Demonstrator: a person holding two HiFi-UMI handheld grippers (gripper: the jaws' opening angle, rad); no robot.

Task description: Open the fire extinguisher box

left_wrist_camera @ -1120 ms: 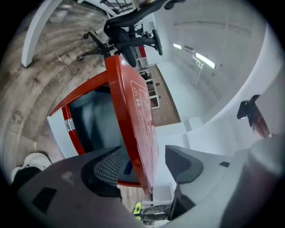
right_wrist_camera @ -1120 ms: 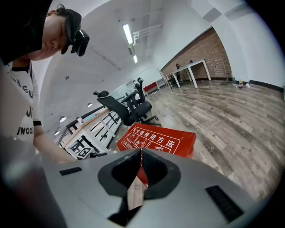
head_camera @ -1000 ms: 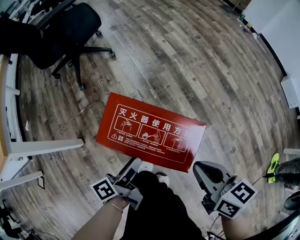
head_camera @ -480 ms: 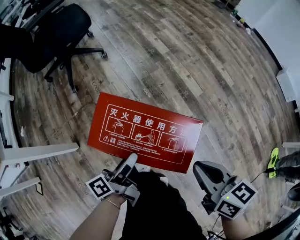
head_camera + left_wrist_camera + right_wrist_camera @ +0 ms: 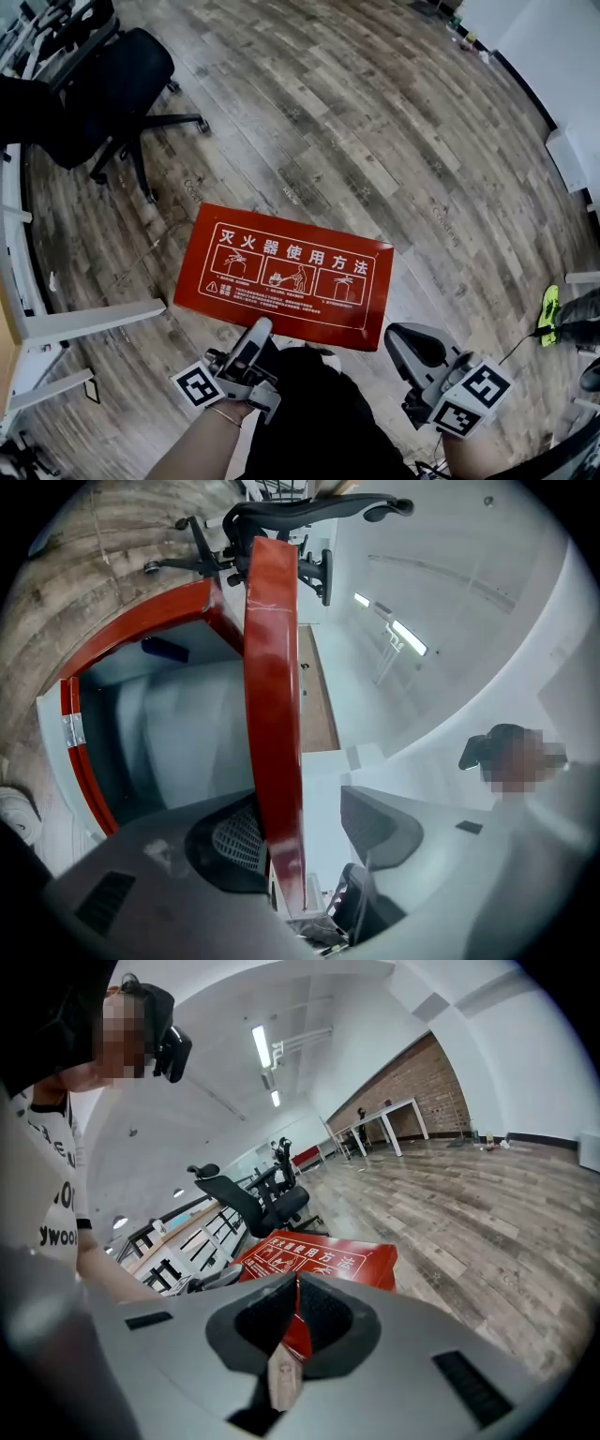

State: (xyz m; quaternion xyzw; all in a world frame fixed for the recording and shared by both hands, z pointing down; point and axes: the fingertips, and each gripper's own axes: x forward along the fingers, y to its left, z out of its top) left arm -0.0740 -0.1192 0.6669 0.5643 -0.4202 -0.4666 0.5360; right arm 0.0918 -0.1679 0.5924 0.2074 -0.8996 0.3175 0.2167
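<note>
The red fire extinguisher box (image 5: 281,272) lies flat on the wood floor, its printed lid facing up. My left gripper (image 5: 258,328) reaches in level at the lid's near edge. In the left gripper view the lid (image 5: 272,714) runs edge-on between the jaws and is lifted off the red frame (image 5: 73,761), so the pale inside shows. The lid lies against one pad (image 5: 234,841), with a gap to the other. These jaws have just been closing. My right gripper (image 5: 398,336) hovers near the box's right corner, shut and empty (image 5: 296,1288), with the box (image 5: 319,1258) beyond it.
A black office chair (image 5: 122,84) stands at the back left. White desk legs (image 5: 84,314) run along the left side. A white wall (image 5: 562,159) closes the right side, and a yellow-green shoe (image 5: 547,314) lies near it. My dark trouser leg (image 5: 309,403) is between the grippers.
My left gripper has risen at the box's near edge and the lid has come up with it. The right gripper has barely shifted.
</note>
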